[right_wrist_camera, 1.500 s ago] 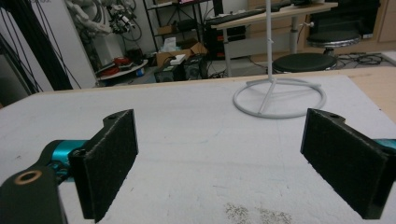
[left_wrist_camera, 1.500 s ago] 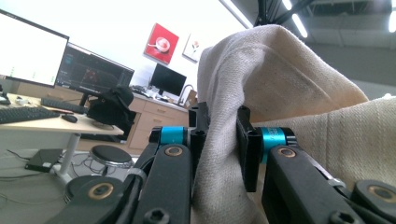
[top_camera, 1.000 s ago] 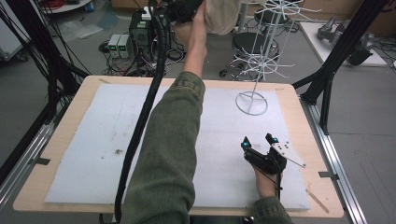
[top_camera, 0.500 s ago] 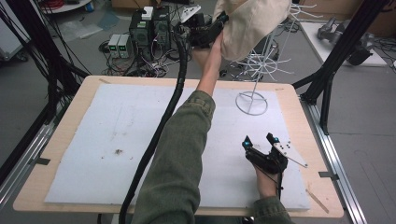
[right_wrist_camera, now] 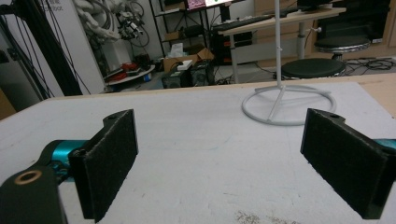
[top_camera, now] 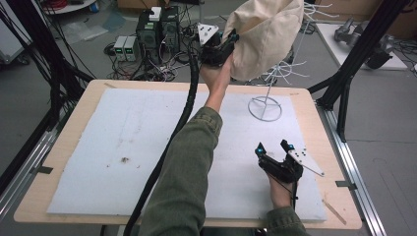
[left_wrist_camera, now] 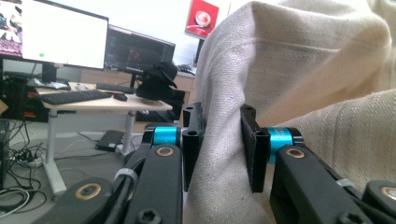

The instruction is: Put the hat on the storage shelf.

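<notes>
Left gripper is up high at twelve o'clock of the high view, well above the surface, jaws clamped on a fold of the cream cloth bag. The bag hangs bunched at the top of the white wire rack, covering its upper prongs; whether any cloth is actually hooked on a prong I cannot tell from here. The rack's ring base stands on the surface at about one o'clock from the table's middle.

Down at five o'clock, the right gripper rests low over the surface, jaws spread wide, grasping nothing.

Progress call: the bag is lifted and at the rack, so the carry looks done. What seems left is settling the cloth onto a prong, letting go, and bringing the arm clear. The grip is not yet released, so I'd put this late in the job, not finished.

Now the views. The left gripper view gives what the high view cannot: coarse woven cloth pinched tight between the two black pads, with a desk and monitors at ten o'clock behind. The right gripper view looks flat across the surface, the rack's ring base and thin pole at one o'clock between the parted pads, clearly bare.
</notes>
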